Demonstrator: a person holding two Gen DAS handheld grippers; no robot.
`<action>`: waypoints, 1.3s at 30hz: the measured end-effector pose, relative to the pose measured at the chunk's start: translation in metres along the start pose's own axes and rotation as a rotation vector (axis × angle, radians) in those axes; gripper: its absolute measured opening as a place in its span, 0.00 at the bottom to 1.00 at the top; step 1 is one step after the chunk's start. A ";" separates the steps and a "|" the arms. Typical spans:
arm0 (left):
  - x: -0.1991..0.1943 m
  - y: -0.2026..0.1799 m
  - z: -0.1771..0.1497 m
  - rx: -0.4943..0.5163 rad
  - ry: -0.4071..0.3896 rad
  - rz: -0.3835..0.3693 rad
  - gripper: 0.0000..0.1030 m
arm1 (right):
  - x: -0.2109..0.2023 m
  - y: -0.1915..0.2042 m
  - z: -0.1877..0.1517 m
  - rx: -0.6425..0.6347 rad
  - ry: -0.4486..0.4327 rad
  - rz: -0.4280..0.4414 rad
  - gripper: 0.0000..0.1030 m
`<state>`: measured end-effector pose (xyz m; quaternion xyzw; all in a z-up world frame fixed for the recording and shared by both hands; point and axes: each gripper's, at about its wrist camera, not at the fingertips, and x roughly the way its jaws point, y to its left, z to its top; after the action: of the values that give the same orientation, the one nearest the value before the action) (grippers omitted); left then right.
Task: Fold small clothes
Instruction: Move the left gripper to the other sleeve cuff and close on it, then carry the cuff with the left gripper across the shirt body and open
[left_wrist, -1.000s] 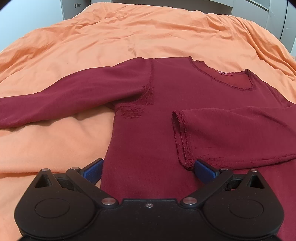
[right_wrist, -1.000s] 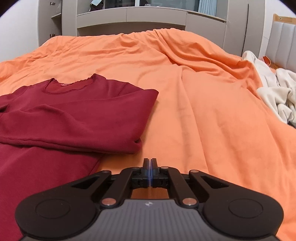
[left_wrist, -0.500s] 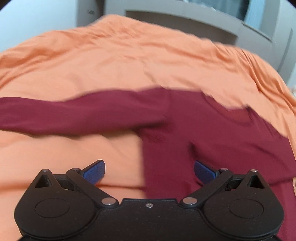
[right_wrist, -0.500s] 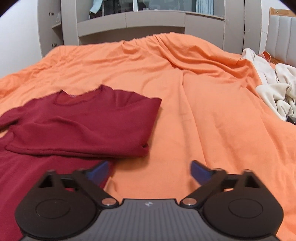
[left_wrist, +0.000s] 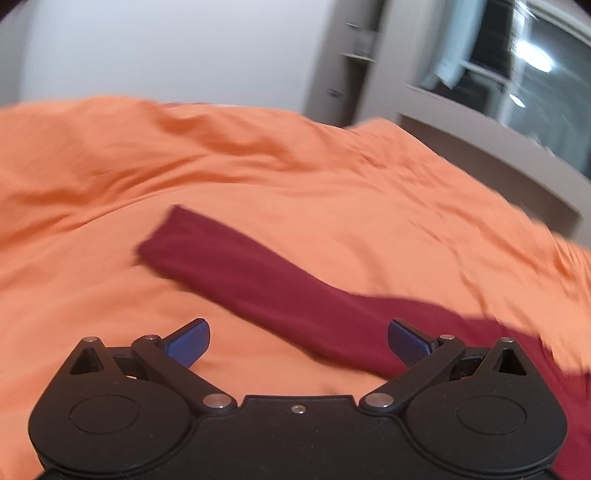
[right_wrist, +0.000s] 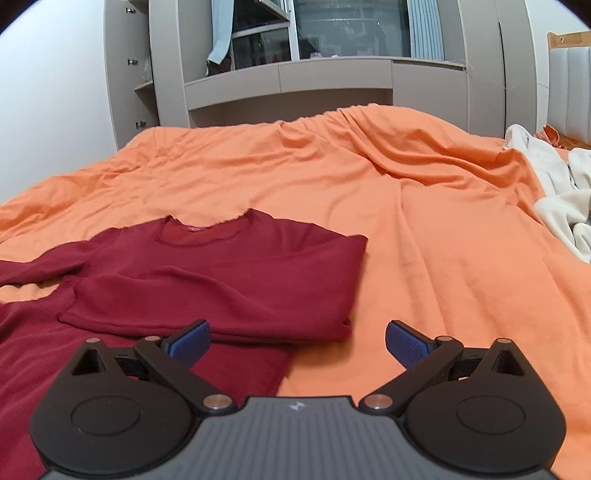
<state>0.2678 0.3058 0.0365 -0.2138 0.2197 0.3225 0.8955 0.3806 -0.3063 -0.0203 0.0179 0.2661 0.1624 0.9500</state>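
Note:
A dark red long-sleeved top (right_wrist: 207, 273) lies flat on the orange bed cover (right_wrist: 424, 236). Its right sleeve is folded across the chest, cuff edge at the left. The other sleeve (left_wrist: 243, 269) stretches out straight over the cover, seen blurred in the left wrist view, cuff end toward the upper left. My left gripper (left_wrist: 298, 341) hangs open just above that sleeve, nothing between its blue pads. My right gripper (right_wrist: 297, 341) is open too, above the folded sleeve's lower right edge, holding nothing.
A pile of cream and white clothes (right_wrist: 554, 192) lies at the bed's right side. Grey cabinets and shelves (right_wrist: 288, 85) stand behind the bed, with a white wall (left_wrist: 147, 48) to the left. The orange cover is wrinkled.
My left gripper swung left and rolled, from over the top's body to over the outstretched sleeve. My right gripper went from shut to open and rose slightly.

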 end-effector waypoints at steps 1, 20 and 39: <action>0.003 0.011 0.002 -0.045 0.000 0.001 0.99 | 0.000 0.001 0.000 0.002 -0.005 0.003 1.00; 0.054 0.077 0.010 -0.472 -0.078 -0.019 0.98 | 0.021 -0.001 -0.016 0.034 0.061 0.005 1.00; -0.002 0.002 0.031 -0.205 -0.331 -0.187 0.04 | 0.014 -0.001 -0.015 0.038 0.035 0.013 1.00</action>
<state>0.2728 0.3222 0.0621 -0.2671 0.0149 0.2895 0.9190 0.3846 -0.3037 -0.0400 0.0348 0.2854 0.1637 0.9437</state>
